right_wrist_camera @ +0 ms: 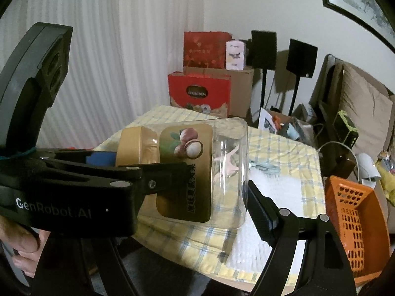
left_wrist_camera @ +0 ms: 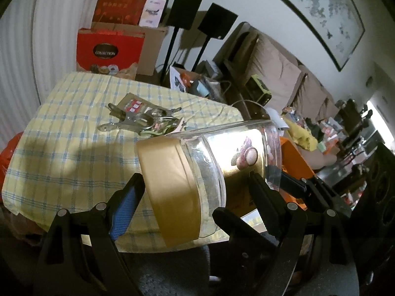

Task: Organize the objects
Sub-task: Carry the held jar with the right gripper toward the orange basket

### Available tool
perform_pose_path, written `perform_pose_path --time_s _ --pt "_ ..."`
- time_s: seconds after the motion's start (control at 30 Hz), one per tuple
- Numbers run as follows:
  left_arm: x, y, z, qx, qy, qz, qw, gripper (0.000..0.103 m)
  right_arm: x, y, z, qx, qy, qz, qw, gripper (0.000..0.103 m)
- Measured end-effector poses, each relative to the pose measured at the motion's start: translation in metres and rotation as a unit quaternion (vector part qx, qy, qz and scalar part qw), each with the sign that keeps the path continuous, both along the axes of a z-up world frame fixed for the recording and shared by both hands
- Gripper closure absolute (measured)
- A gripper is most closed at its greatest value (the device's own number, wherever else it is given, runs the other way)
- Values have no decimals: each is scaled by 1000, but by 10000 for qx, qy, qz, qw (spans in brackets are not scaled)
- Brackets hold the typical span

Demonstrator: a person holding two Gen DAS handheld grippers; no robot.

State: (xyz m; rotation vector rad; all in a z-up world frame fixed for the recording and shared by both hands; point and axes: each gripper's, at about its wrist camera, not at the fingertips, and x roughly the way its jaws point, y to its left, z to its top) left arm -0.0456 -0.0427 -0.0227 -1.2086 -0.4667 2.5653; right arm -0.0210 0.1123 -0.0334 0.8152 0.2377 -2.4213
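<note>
Jar: a clear plastic jar (left_wrist_camera: 237,157) with a gold lid (left_wrist_camera: 170,192) and a gold macadamia-nut label (right_wrist_camera: 185,170) lies on its side in the air above my worktop (left_wrist_camera: 61,148), lid towards my left.
Left gripper: my left gripper (left_wrist_camera: 195,192) is spread wide, with the lid end of the jar between its fingers; the blue-padded finger (left_wrist_camera: 123,212) sits just beside the lid, and I cannot tell whether it presses on it.
Right gripper: my right gripper (right_wrist_camera: 217,197) is also wide, its fingers either side of the jar's clear base end; firm contact is unclear.
Worktop: covered by a yellow and blue checked cloth.
On the cloth: a pile of metal clips (left_wrist_camera: 145,120) beyond the jar.
Beside the worktop: an orange plastic basket (right_wrist_camera: 355,224) on my right.
Behind: red gift boxes (right_wrist_camera: 200,93) against the wall.
</note>
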Motion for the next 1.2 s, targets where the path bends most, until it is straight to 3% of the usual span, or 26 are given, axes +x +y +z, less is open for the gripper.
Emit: perform_pose_path --time_s 0.7,1.2 --pt "20 23 30 -61 284 -178 9994 18 32 25 32 -148 304 -233 9992 21" --pt "22 41 36 -120 285 -279 9991 18 37 43 36 -214 363 -333 9986 21"
